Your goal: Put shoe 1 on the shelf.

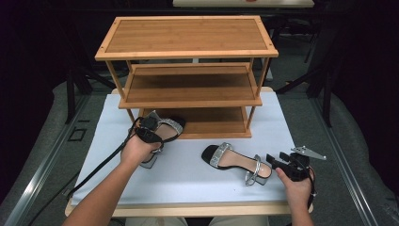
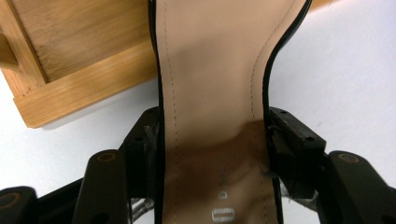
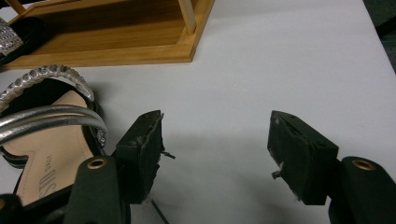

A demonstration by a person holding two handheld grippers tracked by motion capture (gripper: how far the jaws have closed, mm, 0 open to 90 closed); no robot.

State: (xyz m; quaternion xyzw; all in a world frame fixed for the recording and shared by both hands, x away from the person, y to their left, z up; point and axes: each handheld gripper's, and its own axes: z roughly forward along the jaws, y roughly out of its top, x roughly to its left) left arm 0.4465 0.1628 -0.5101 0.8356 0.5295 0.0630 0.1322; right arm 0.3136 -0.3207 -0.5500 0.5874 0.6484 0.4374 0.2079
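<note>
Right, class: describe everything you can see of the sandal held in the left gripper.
The sandal has a black sole edge, a tan stitched insole with a small printed mark near the heel, a glittery silver toe strap and a silvery block heel. The left gripper is shut on its narrow waist, one jaw on each side edge. Its toe points into the rack's bottom shelf, at the left front corner; the heel end is over the white table. Whether it rests there is unclear.
</note>
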